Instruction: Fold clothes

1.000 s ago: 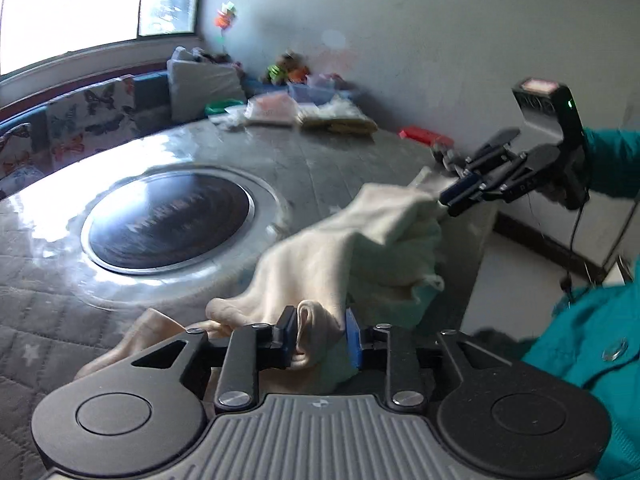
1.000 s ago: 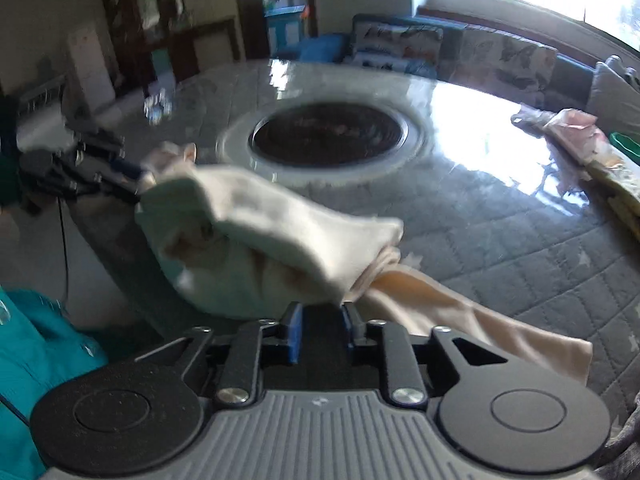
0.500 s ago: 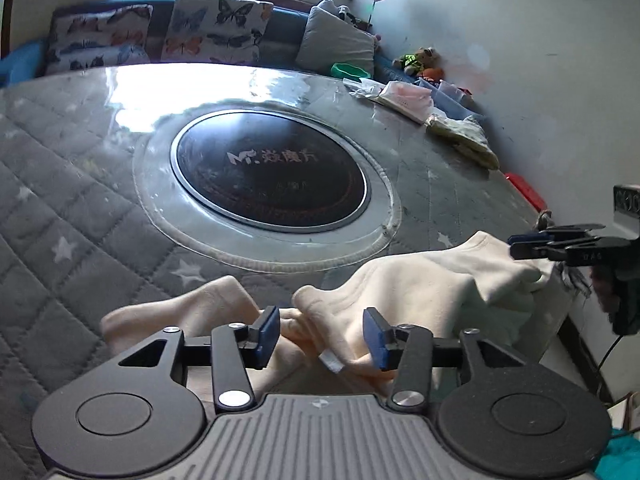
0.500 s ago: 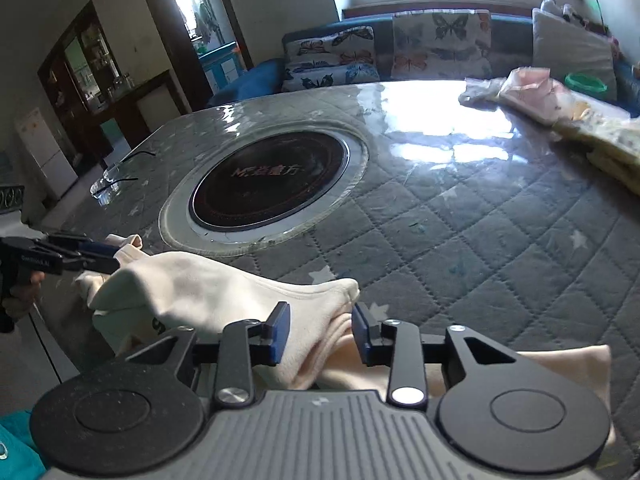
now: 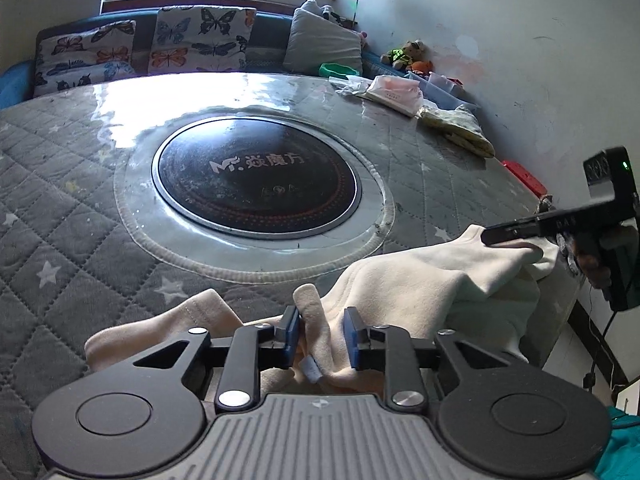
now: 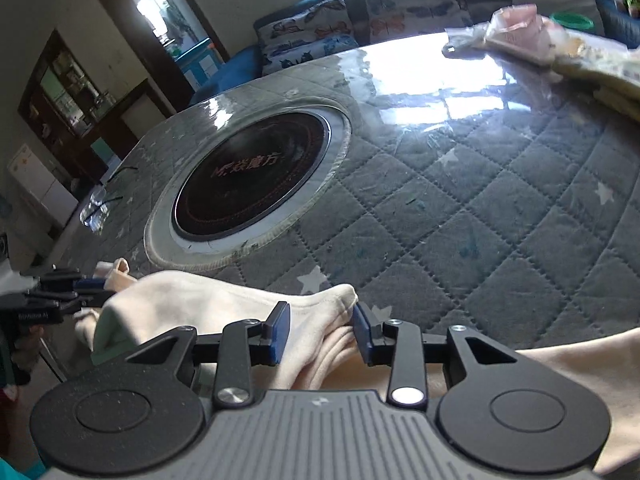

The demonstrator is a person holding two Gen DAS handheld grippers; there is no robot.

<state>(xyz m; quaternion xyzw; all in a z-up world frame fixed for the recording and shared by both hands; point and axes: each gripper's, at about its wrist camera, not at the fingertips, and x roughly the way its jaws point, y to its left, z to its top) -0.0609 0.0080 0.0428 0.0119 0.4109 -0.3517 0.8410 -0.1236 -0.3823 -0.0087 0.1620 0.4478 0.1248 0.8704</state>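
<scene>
A cream garment (image 5: 420,292) lies bunched at the near edge of the quilted grey table (image 5: 80,208). My left gripper (image 5: 322,338) is open, its blue pads either side of a fold of the cloth. My right gripper (image 6: 320,332) is open too, with the garment (image 6: 192,304) lying between its pads. The right gripper also shows in the left wrist view (image 5: 516,234), over the cloth's far end. The left gripper shows in the right wrist view (image 6: 68,292), at the cloth's other end.
A round black cooktop (image 5: 256,188) with a glass ring is set in the table's middle. Folded clothes (image 5: 400,90) and a yellow pile (image 5: 460,126) lie at the far right. A sofa with butterfly cushions (image 5: 200,40) stands behind.
Both grippers have opened and let go of the garment. It has come down from being held up and now rests on the table edge.
</scene>
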